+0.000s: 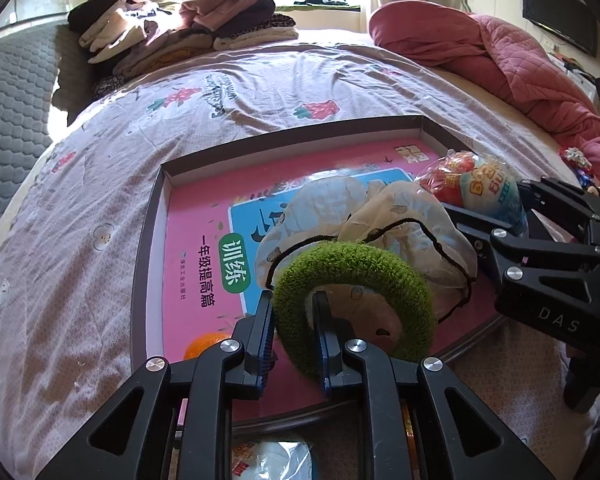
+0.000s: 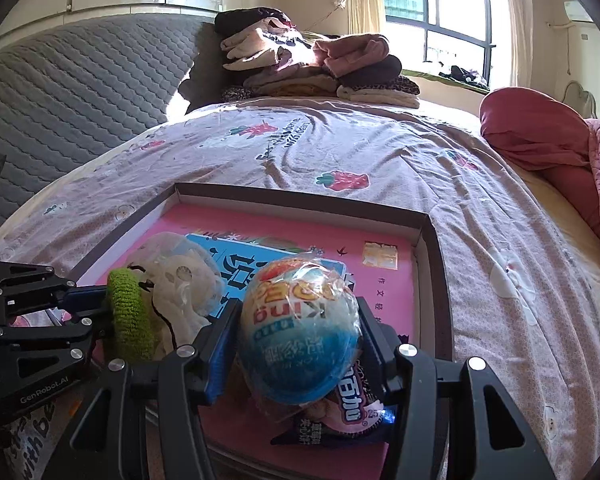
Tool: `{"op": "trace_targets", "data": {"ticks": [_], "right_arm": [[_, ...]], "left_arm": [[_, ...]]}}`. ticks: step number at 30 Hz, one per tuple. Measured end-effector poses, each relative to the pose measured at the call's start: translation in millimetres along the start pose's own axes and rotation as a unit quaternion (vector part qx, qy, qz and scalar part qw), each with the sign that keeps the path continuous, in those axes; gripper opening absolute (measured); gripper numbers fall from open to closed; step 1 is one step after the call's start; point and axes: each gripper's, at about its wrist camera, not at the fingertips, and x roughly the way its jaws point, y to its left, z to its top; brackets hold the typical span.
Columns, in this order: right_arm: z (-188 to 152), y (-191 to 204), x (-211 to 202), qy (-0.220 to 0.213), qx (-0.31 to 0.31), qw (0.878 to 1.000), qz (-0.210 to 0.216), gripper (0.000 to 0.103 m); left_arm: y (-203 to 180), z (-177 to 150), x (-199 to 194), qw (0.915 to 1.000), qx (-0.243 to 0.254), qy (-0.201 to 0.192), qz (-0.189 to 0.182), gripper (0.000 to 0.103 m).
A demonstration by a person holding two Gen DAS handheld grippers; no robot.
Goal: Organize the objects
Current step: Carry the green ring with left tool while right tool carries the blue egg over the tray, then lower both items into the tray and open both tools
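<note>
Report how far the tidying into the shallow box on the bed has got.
Done: the pink workbook and a crumpled plastic cap already lie in the shallow box.

In hand: the left gripper pinches the green hair band over the box; the right gripper holds the wrapped egg toy above it.

Left: both need releasing; candy by the red quilt remains outside.

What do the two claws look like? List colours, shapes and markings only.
Both are matte black, built of angular linkage arms with triangular cut-outs and round silver bolt heads. The left claw has ribbed blue pads on the inner faces of its fingers; the right claw has blue pads too. White lettering shows on the bodies: "DAS" on the right one, "GenRobot.AI" on the left. No cables, sleeves or hands are visible.
</note>
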Motion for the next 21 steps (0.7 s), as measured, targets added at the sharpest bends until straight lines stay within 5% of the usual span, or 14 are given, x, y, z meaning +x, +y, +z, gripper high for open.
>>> {"op": "trace_targets", "data": {"ticks": [21], "right_arm": [[-1.6, -1.1, 6.9, 0.021, 0.009, 1.000, -0.002, 0.057]], "left_arm": [[3.8, 1.5, -5.5, 0.9999, -0.009, 0.002, -0.009, 0.023]]}}
